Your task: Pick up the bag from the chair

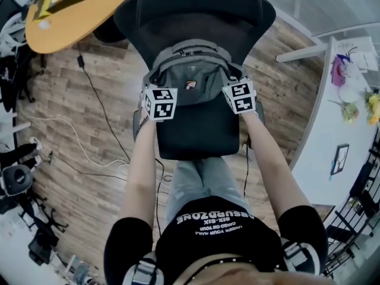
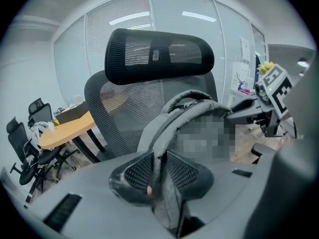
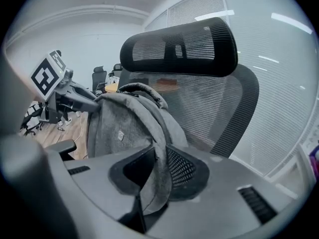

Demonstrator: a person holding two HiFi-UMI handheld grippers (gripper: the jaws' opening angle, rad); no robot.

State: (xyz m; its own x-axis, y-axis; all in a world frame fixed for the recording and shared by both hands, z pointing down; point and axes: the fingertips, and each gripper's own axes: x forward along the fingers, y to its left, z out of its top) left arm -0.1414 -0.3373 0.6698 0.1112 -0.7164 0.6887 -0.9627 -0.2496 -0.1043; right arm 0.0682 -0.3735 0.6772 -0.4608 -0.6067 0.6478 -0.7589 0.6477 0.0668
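Note:
A grey backpack (image 1: 191, 76) stands upright on the black seat (image 1: 199, 132) of a mesh office chair, leaning against its back. My left gripper (image 1: 155, 88) is at the bag's left side and my right gripper (image 1: 236, 88) at its right side. In the left gripper view the jaws (image 2: 160, 176) are shut on a grey shoulder strap (image 2: 159, 148) of the bag, with the fabric pinched between the mesh pads. The right gripper view shows the same: the jaws (image 3: 158, 171) are shut on the other grey strap (image 3: 160, 148). The bag's base is hidden behind the grippers.
The chair's headrest (image 2: 159, 56) rises behind the bag. An orange round table (image 1: 71, 10) is at the far left, a white desk (image 1: 338, 129) with small items at the right. Cables (image 1: 95, 100) run over the wooden floor, and other chairs (image 2: 25, 133) stand at the left.

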